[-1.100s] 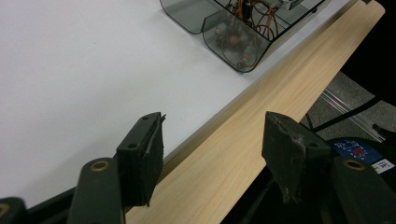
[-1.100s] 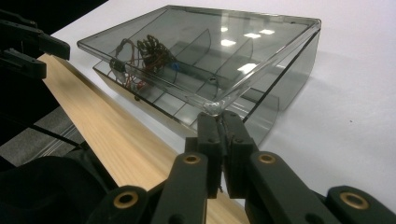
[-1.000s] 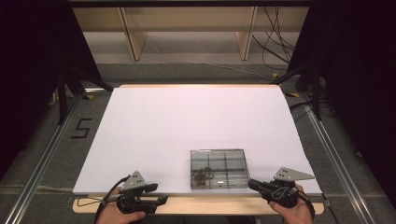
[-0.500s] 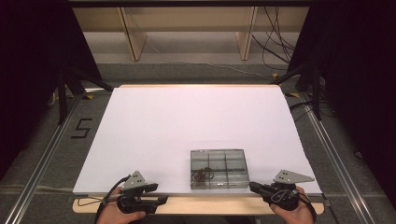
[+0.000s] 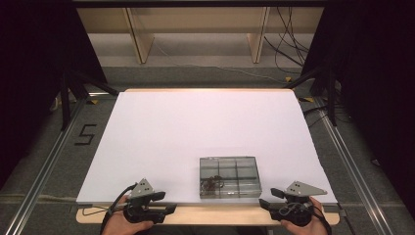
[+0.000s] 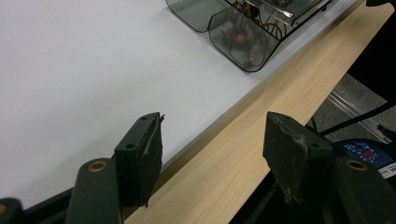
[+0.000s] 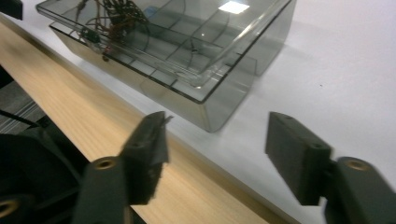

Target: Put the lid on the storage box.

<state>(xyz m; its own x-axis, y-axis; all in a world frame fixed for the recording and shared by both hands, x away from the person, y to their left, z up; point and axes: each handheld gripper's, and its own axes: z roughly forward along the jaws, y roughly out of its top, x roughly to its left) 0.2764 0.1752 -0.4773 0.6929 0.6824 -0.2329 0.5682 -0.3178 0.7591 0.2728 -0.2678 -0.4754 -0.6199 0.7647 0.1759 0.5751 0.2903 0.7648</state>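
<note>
Centrally, near the front edge of the bench (image 5: 161,127), a smoke-tinted compartment box (image 5: 229,176) is set flat on the white sheet, between the two grippers and well within reach of both. Its clear lid (image 7: 187,51) is seen resting on top in the right gripper view, slightly askew, not pressed home as far as can be judged. Inside, dividers are made out, and a tangle of thin wires and small parts (image 5: 211,183) is lodged in the front-left compartment; the other cells look bare, though the tint hides detail.

The right gripper (image 5: 266,201) is held low at the wooden front strip (image 5: 215,214), just beside the box's right front corner and pointed toward it. Its fingers (image 7: 148,140) have just been opening and are now spread apart, with nothing between them — the box corner lies ahead of the gap, untouched. Such a stance is judged to be a readying for a grasp on the box wall or lid.

The left gripper (image 5: 166,209) is parked at the same strip, apart from the box to its left. Its fingers (image 6: 144,149) are likewise held wide, empty, straddling the seam between sheet and wood — probably kept open so that the box can be steadied from that side when needed.
</note>
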